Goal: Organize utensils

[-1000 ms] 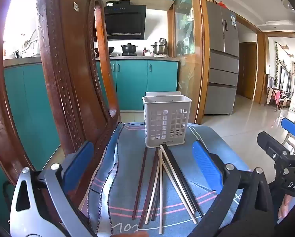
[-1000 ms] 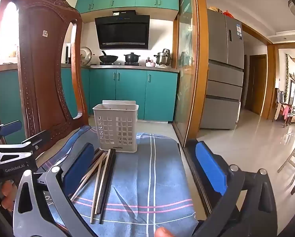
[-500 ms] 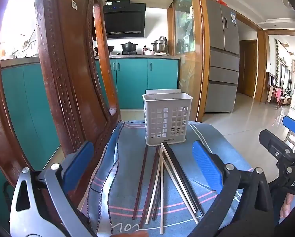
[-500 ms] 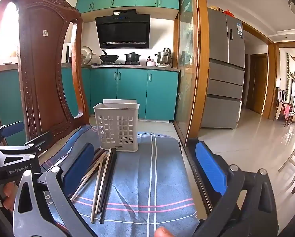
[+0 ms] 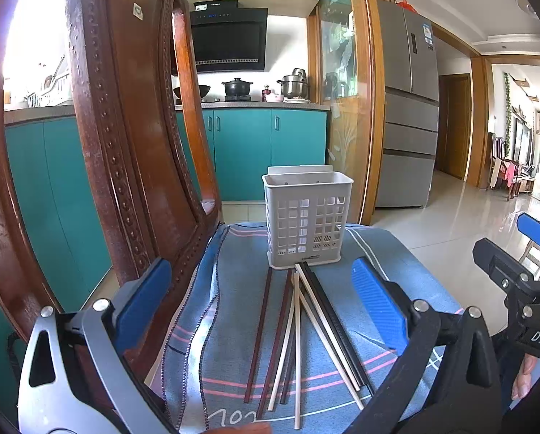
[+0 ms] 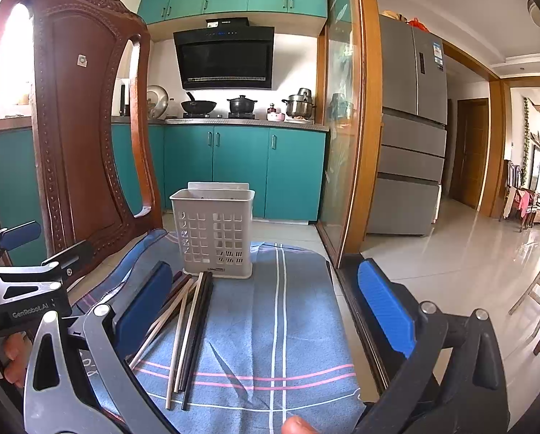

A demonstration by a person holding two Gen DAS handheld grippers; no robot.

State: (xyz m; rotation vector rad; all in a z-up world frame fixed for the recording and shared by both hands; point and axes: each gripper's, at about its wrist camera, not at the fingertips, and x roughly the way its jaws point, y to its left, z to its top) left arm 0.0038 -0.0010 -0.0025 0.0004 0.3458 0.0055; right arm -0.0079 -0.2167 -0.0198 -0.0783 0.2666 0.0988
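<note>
A white slotted utensil holder (image 5: pixel 307 218) stands upright at the far end of a blue striped cloth (image 5: pixel 226 358); it also shows in the right wrist view (image 6: pixel 213 233). Several chopsticks (image 5: pixel 298 329), dark brown, cream and black, lie fanned on the cloth in front of it, and show in the right wrist view (image 6: pixel 186 329). My left gripper (image 5: pixel 260 303) is open and empty, above the near ends of the chopsticks. My right gripper (image 6: pixel 264 303) is open and empty, right of the chopsticks.
A carved wooden chair back (image 5: pixel 125 152) rises at the cloth's left edge. The cloth's right edge (image 6: pixel 338 311) drops to a tiled floor. The other gripper shows at the right in the left wrist view (image 5: pixel 515 275) and at the left in the right wrist view (image 6: pixel 24 285).
Both views have shifted slightly; the holder sits a little lower and closer in the right wrist view. Nothing was grasped or moved on the cloth.
</note>
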